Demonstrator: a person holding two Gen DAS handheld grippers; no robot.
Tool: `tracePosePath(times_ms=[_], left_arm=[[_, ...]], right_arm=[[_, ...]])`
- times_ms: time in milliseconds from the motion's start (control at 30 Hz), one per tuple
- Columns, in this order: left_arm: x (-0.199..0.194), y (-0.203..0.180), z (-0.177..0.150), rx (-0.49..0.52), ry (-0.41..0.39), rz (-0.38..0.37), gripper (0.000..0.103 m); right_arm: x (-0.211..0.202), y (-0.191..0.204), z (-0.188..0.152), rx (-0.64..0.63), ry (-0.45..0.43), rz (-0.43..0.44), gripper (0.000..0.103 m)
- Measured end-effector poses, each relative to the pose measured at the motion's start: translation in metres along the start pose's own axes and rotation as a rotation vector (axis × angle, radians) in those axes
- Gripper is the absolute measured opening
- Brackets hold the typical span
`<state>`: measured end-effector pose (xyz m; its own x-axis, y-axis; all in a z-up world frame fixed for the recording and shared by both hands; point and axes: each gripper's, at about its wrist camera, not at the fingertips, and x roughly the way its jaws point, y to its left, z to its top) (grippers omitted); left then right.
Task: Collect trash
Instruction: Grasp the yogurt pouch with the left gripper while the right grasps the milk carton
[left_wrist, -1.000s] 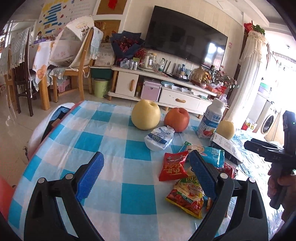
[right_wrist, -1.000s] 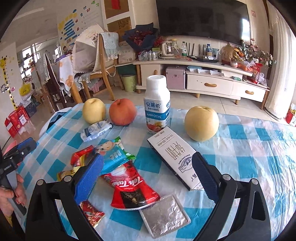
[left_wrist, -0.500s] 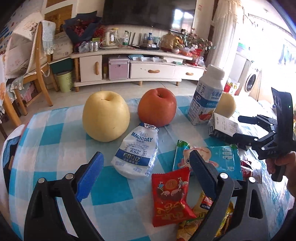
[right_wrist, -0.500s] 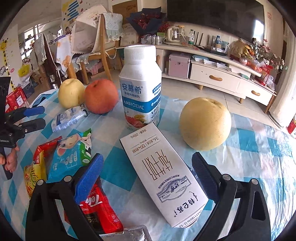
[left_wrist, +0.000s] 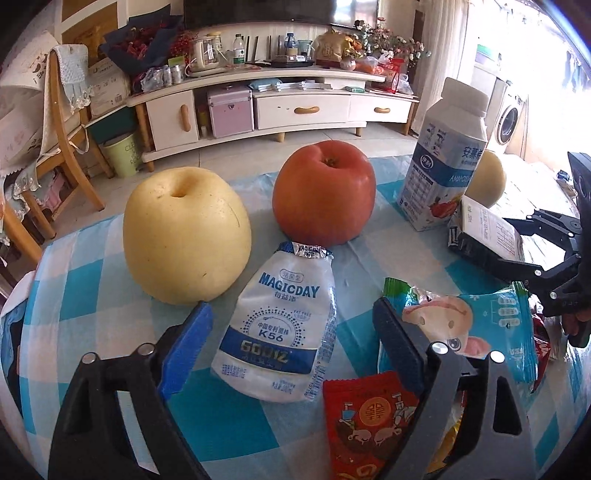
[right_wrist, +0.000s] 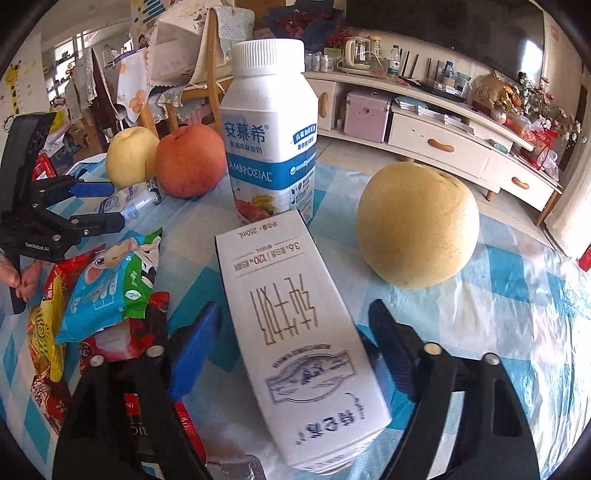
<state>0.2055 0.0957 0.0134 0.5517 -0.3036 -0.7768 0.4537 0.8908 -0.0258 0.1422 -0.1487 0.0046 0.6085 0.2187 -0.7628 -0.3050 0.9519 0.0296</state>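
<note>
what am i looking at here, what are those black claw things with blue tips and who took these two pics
No robot: a person holds a hand-held gripper in each hand, and a camera on each looks along its fingers. One picture is from the left gripper, closing around a white Magicday pouch; its pads do not touch it yet. The other is from the right gripper, closing around a white carton lying flat, also not gripped. On the checked tablecloth also sit a red apple, yellow pears, a standing yogurt bottle and snack wrappers.
</note>
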Motion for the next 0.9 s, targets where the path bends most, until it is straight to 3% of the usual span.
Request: tracePosePath(times_ms=[167,500,900], left_arm=[[0.008,0.000,-0.002,-0.022,0.019,0.001,0.062],[-0.009,-0.012,-0.022,-0.072,0.002,-0.027,0.062],[-0.063,-0.043,-0.082,-0.120,-0.030,-0.061,0.061]], right_arm=[[0.001,0.010,-0.002,-0.022,0.020,0.014,0.062],[-0.010,0.044,-0.011,-0.025,0.011,0.067,0.060],[-0.041,0.100,-0.045,-0.059,0.033,0.092,0.059]])
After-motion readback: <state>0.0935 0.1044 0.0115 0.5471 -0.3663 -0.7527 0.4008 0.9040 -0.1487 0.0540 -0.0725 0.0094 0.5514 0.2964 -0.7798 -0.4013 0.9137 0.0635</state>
